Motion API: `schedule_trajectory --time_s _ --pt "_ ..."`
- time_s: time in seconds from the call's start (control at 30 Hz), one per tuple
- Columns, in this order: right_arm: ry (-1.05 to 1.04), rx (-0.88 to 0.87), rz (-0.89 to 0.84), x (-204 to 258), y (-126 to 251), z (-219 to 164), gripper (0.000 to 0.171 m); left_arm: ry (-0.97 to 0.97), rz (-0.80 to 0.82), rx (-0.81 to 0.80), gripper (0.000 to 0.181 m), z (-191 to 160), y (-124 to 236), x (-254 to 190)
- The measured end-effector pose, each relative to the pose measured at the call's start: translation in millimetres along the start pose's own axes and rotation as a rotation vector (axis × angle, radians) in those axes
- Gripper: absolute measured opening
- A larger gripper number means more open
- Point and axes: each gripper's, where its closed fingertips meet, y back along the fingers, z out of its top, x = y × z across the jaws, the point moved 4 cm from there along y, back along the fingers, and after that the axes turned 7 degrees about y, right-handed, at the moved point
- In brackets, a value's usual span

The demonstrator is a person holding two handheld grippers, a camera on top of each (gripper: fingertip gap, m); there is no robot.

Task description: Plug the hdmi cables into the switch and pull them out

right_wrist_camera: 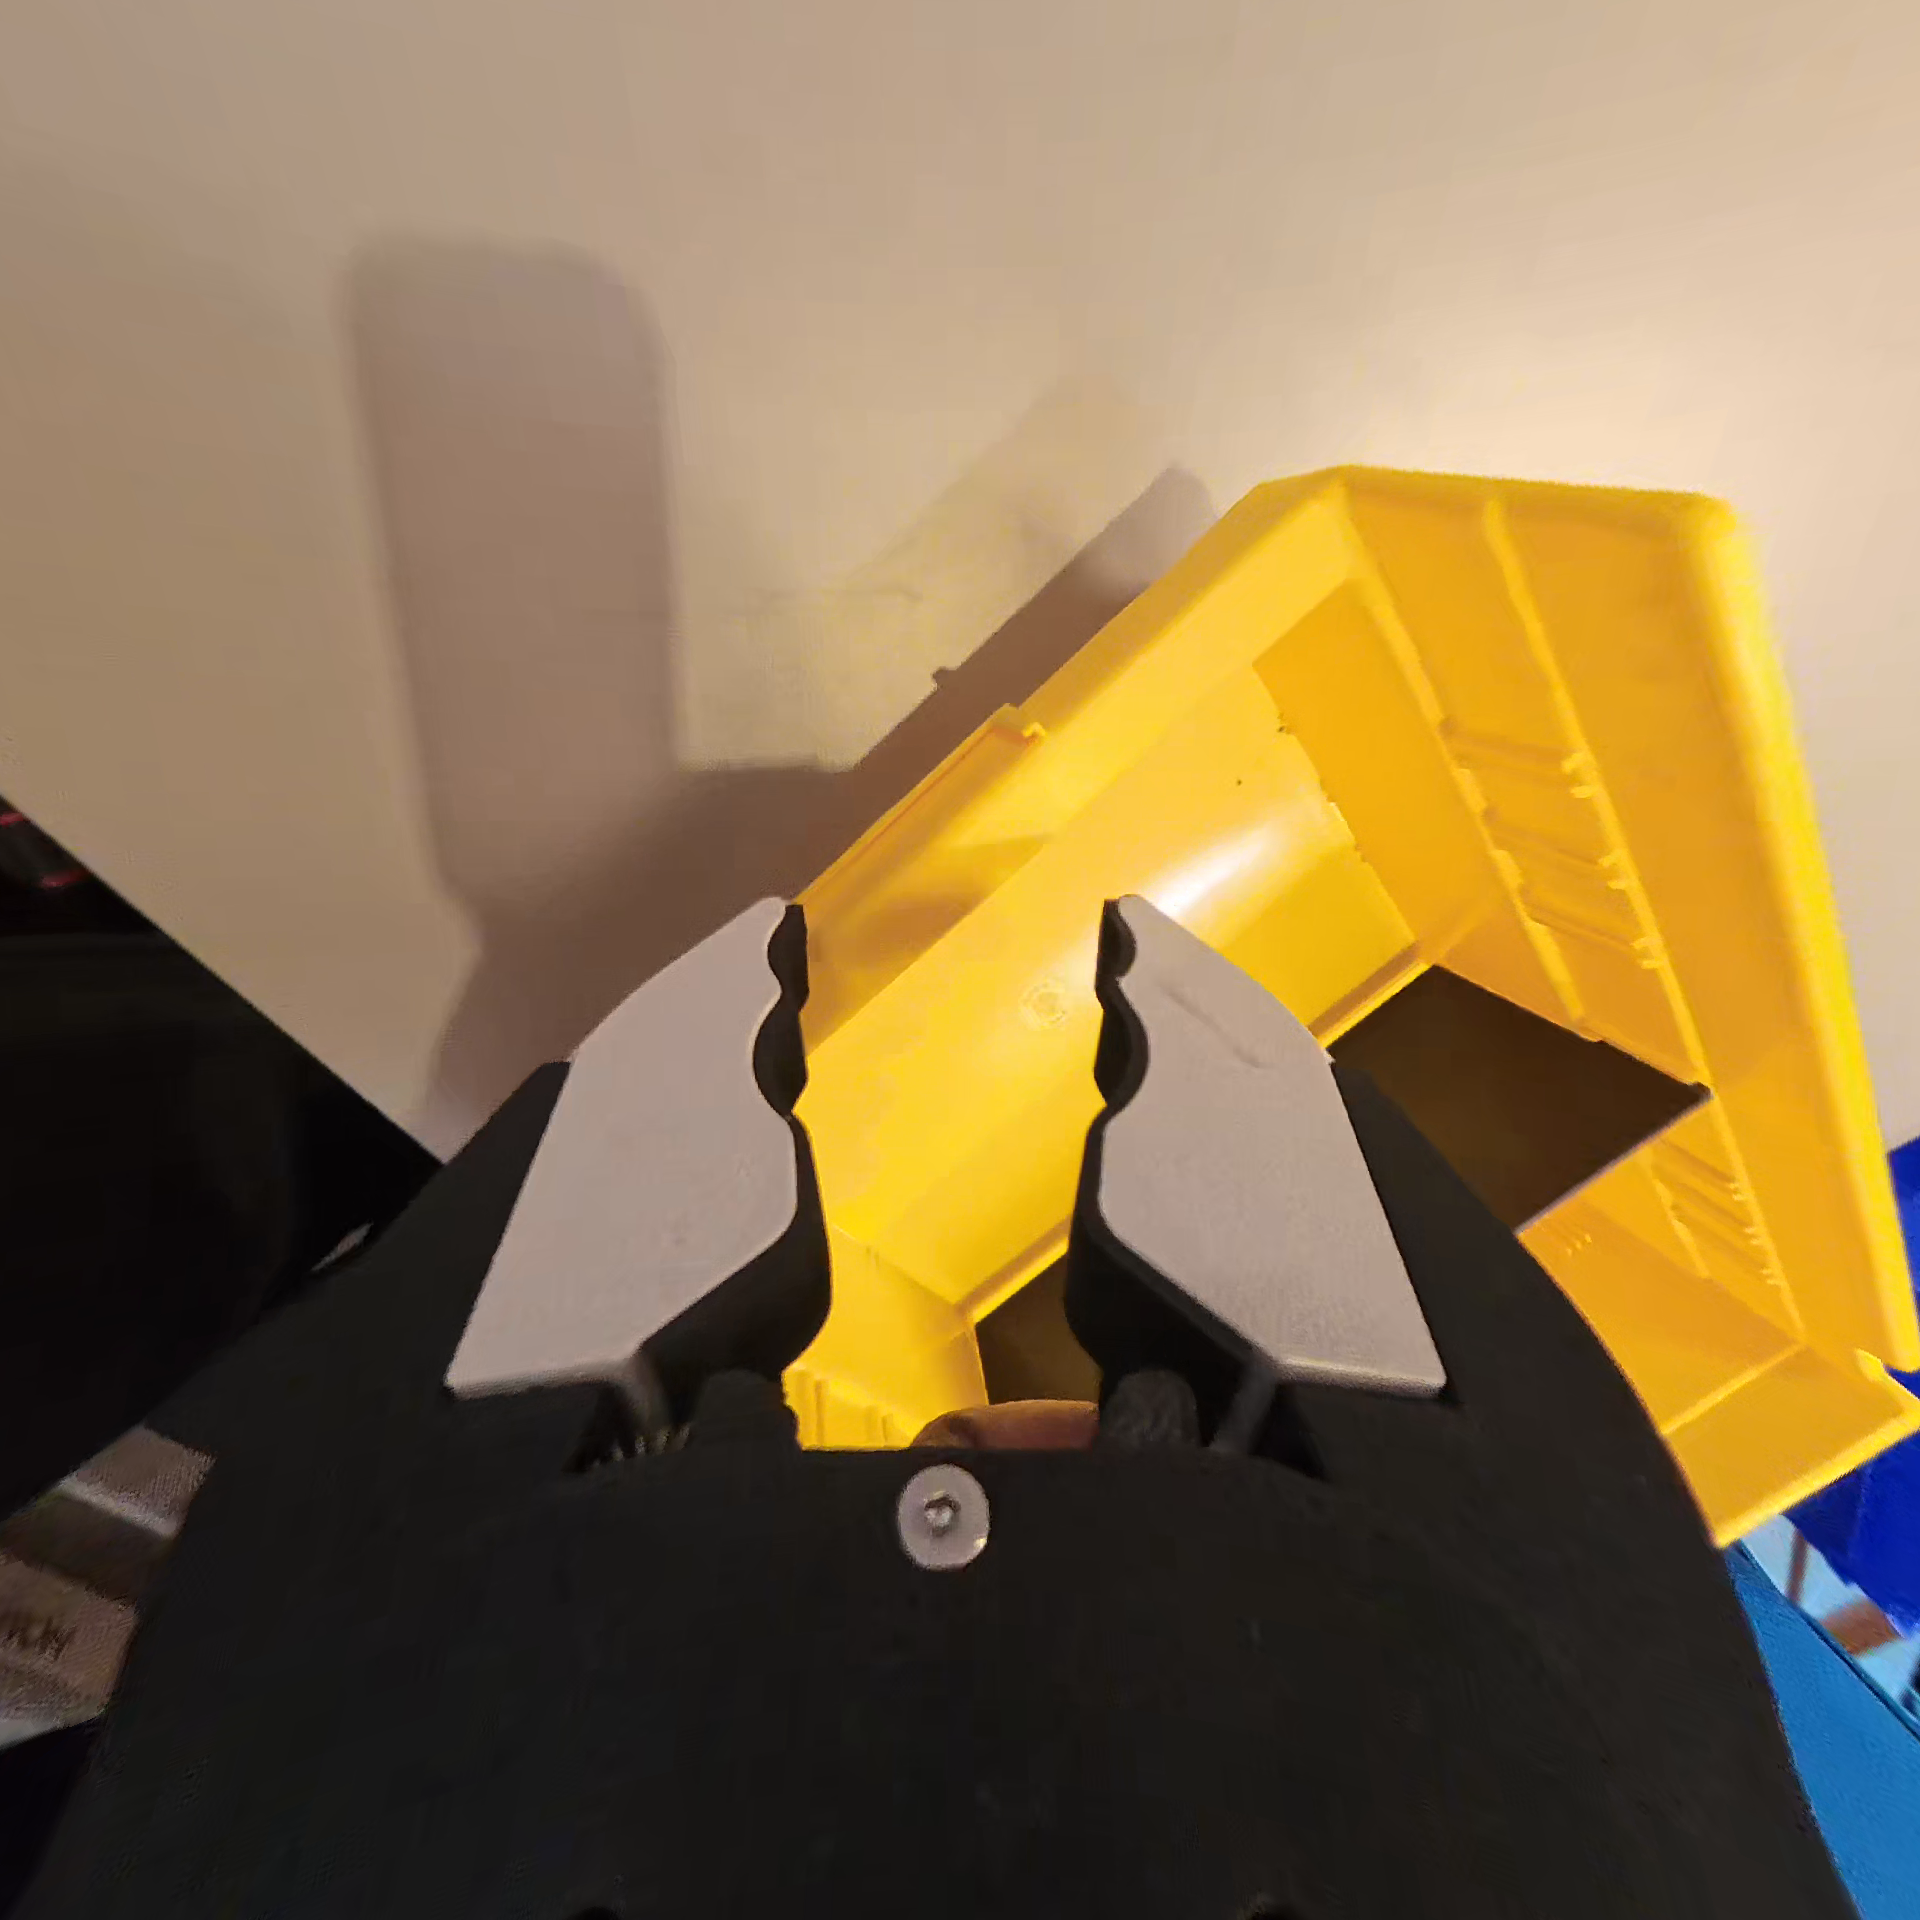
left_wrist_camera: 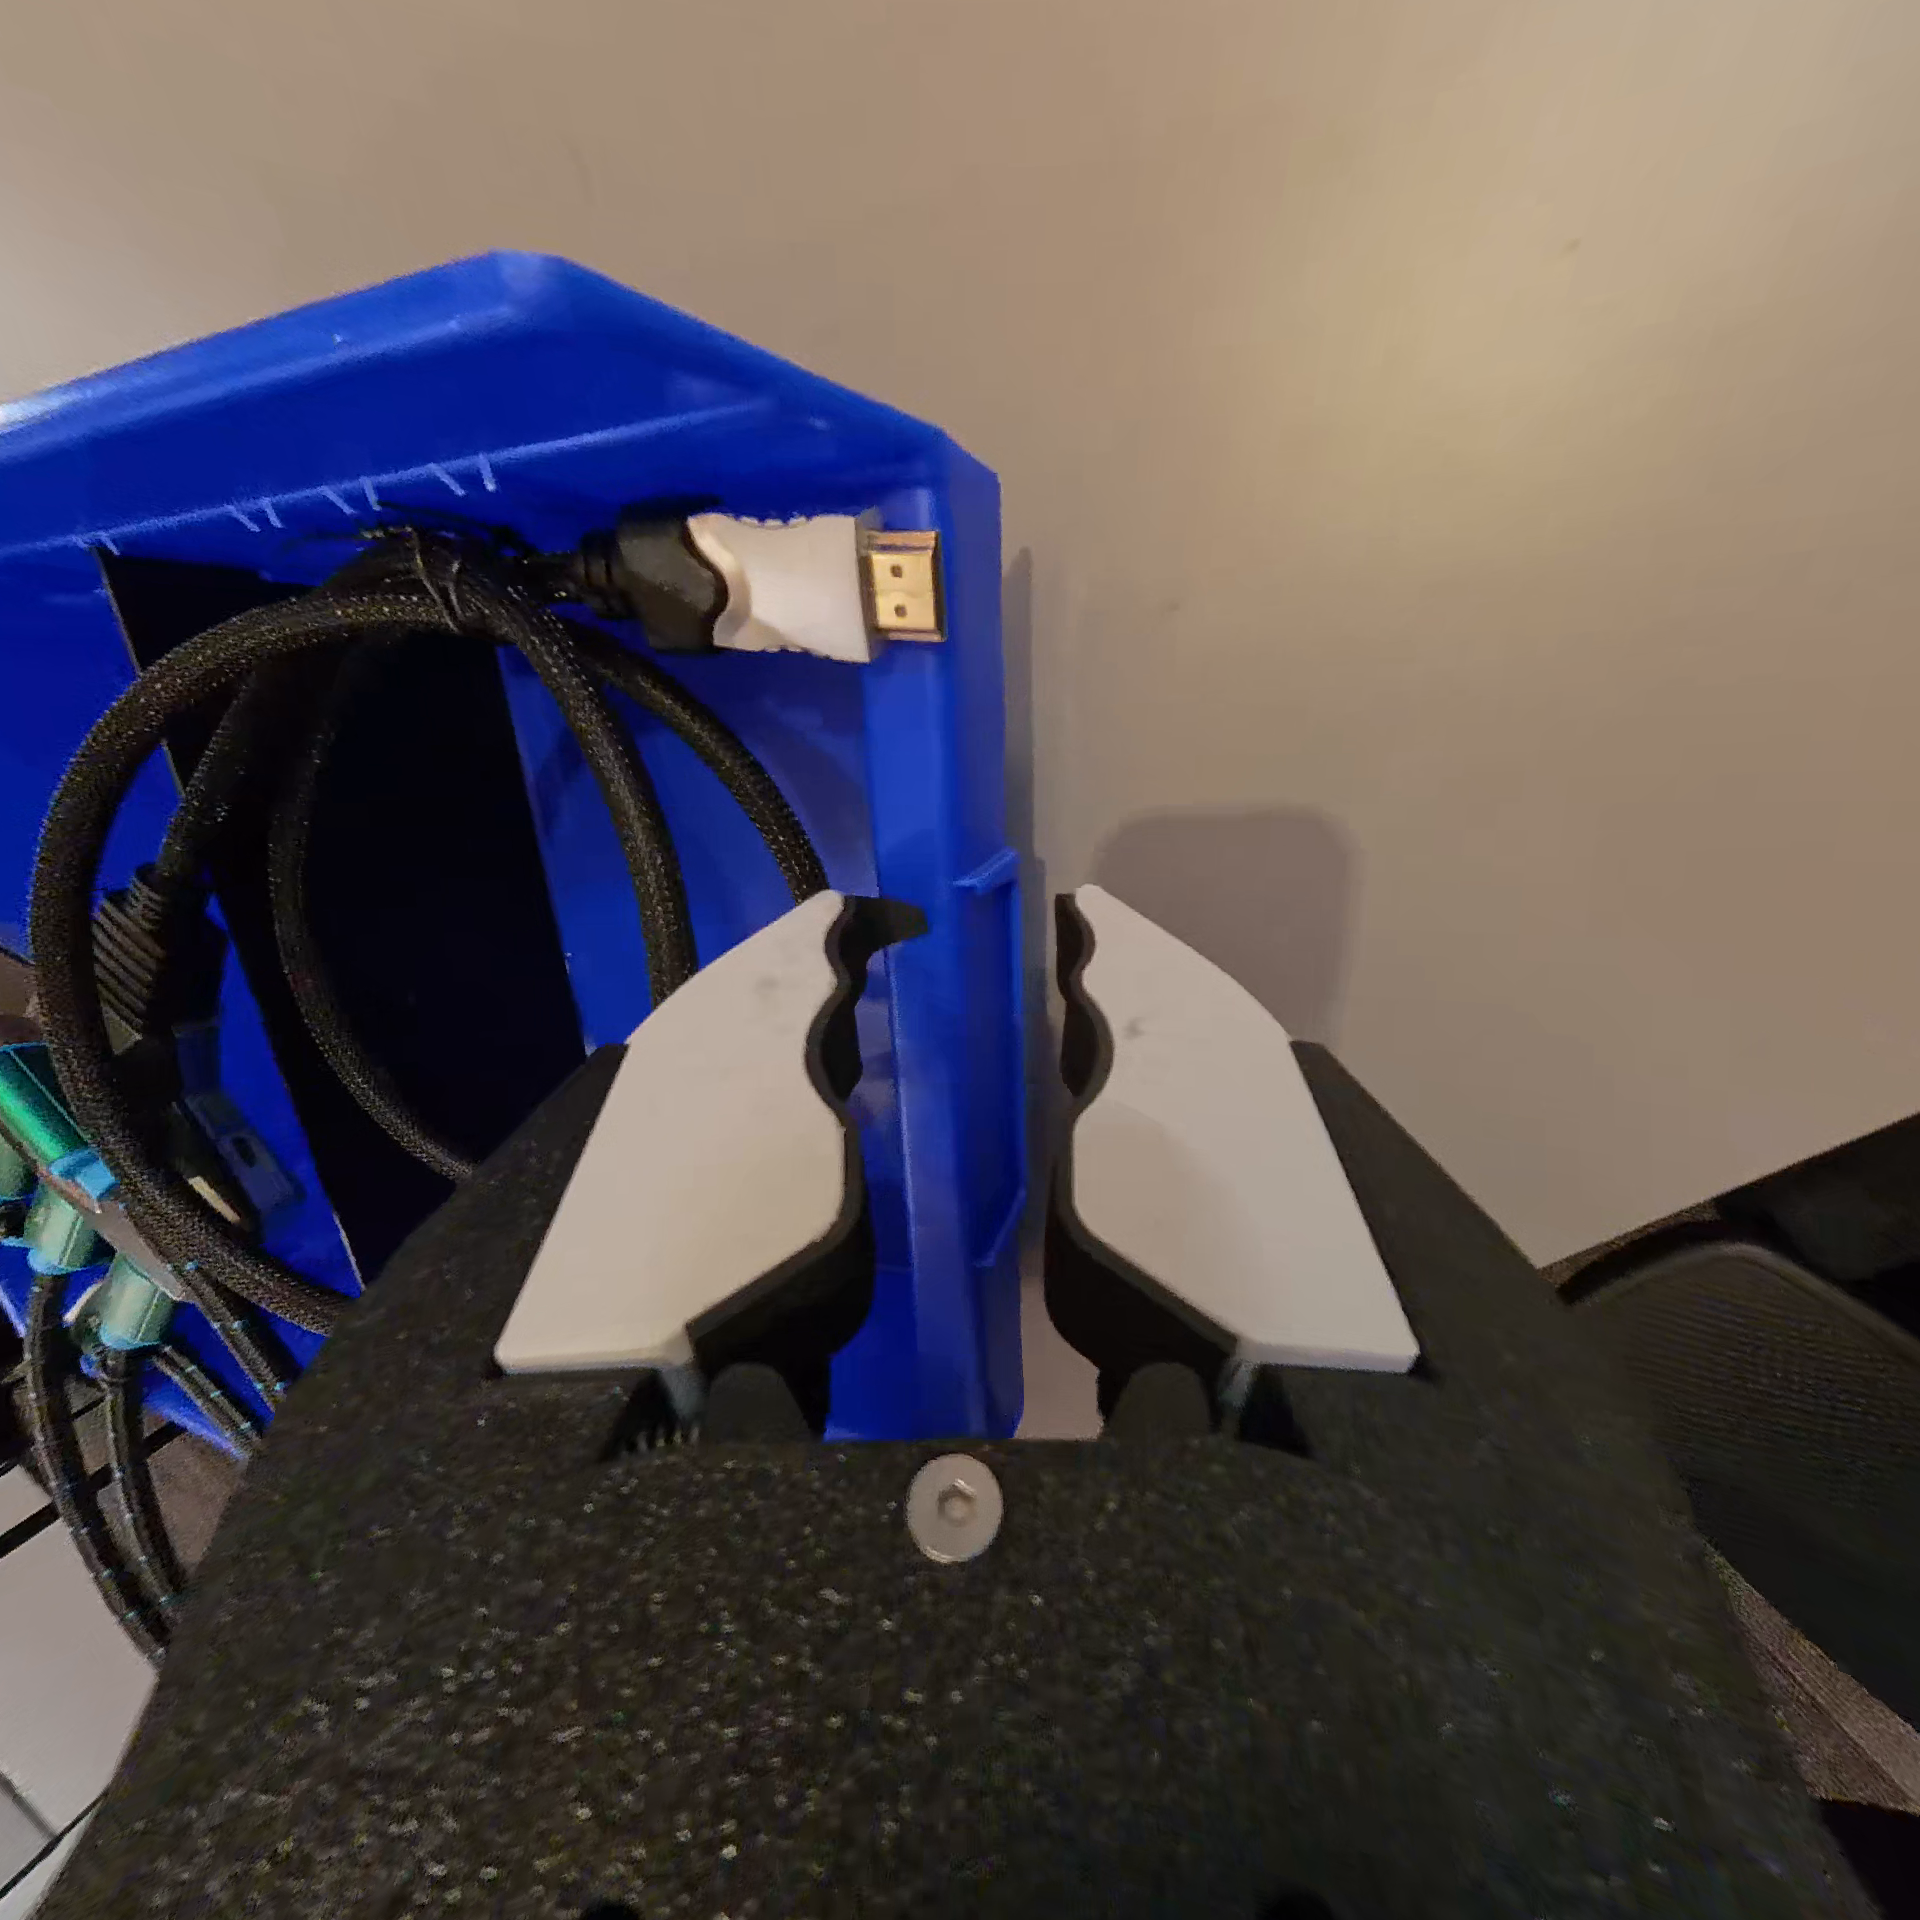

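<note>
Left wrist view faces a plain beige wall, with a blue bin standing against it at the left. Inside the bin a coiled black braided hdmi cable rests, its silver plug pointing right. The left gripper hangs before the bin's right edge, jaws apart and empty. A dark mesh chair sits near right. In the right wrist view, the right gripper, jaws apart and empty, fronts a tilted yellow bin against the same wall.
</note>
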Motion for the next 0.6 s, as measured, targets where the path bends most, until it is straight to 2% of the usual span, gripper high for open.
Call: schedule_trajectory --time_s 0.03,0.1,0.13,0.23,0.37,0.5,0.6 --pt "0.007 0.028 0.012 0.0 -5.3 -1.6 0.055 -0.004 0.014 0.006 0.035 -0.3 -1.4 0.9" --pt "0.023 0.073 0.044 2.2 -15.3 -3.7 0.056 -0.015 0.044 0.024 0.036 -1.4 -5.9 2.1" --pt "0.029 0.085 0.069 4.5 -18.8 -3.3 0.050 -0.022 0.060 0.034 0.037 -2.3 -9.0 2.1" --pt "0.038 0.134 0.062 4.7 -23.6 -3.3 0.054 -0.041 0.087 0.071 0.039 -7.0 -19.6 0.1" --pt "0.074 0.179 0.044 4.9 -24.8 -4.0 0.055 -0.014 0.084 0.062 0.032 -14.1 -30.0 3.6" --pt "0.140 0.136 0.067 4.9 -24.6 -3.4 0.055 -0.015 0.050 0.062 0.029 -24.8 -29.9 10.3" --pt "0.269 0.042 0.092 10.7 -23.7 -1.6 0.055 -0.014 0.024 0.051 0.030 -35.6 -31.3 20.8"
